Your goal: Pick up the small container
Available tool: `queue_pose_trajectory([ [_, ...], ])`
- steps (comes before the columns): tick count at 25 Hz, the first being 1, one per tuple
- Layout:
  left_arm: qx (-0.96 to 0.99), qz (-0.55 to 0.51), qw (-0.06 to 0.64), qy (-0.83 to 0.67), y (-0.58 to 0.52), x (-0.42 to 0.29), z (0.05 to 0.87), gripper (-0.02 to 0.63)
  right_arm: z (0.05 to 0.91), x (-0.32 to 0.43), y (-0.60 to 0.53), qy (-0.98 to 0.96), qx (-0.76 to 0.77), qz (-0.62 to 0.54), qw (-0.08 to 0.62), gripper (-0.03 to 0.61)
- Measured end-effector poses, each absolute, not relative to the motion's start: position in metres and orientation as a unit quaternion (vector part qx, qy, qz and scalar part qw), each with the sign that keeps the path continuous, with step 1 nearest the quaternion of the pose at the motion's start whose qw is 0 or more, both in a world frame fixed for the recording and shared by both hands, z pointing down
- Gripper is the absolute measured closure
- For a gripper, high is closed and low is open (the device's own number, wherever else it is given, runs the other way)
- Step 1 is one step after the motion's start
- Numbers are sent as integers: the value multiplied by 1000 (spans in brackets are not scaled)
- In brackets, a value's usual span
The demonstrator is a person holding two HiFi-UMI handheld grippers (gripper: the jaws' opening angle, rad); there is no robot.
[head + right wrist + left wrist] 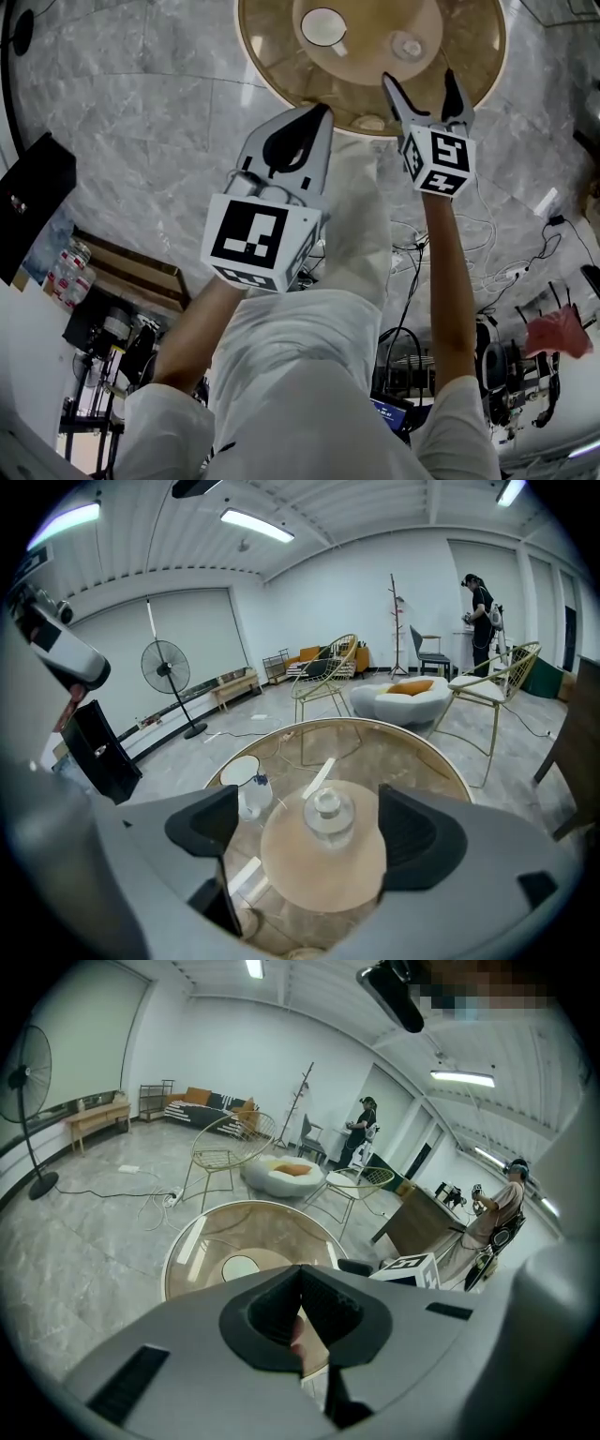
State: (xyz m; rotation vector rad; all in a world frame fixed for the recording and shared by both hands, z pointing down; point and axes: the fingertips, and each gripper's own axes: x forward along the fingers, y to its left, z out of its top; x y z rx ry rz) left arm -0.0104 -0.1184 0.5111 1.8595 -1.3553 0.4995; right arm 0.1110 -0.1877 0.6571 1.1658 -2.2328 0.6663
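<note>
Right gripper [311,834] jaws apart, small container [326,819] (clear glass, knobbed lid) ahead

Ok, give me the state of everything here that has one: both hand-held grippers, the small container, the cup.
Left hand-held gripper: shut, holding nothing.
Right hand-held gripper: open wide, pads touching nothing.
Small container: upright, lid on, standing on the round tan disc, ahead of the right jaws, not gripped.
White cup: upright, open top, untouched.
</note>
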Motion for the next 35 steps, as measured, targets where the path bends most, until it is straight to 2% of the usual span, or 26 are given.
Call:
queue_pose_trajectory([
  [20, 711, 209, 404, -537, -122, -18, 578, 595, 737, 107, -223, -812, 452, 219, 295, 117],
  [32, 702, 218, 414, -537, -102, -28, 597, 595, 770, 101, -228, -809, 459, 197, 311, 137],
  [35, 702, 221, 413, -536, -98, -29, 598, 595, 771, 98, -232, -810, 463, 184, 308, 164],
])
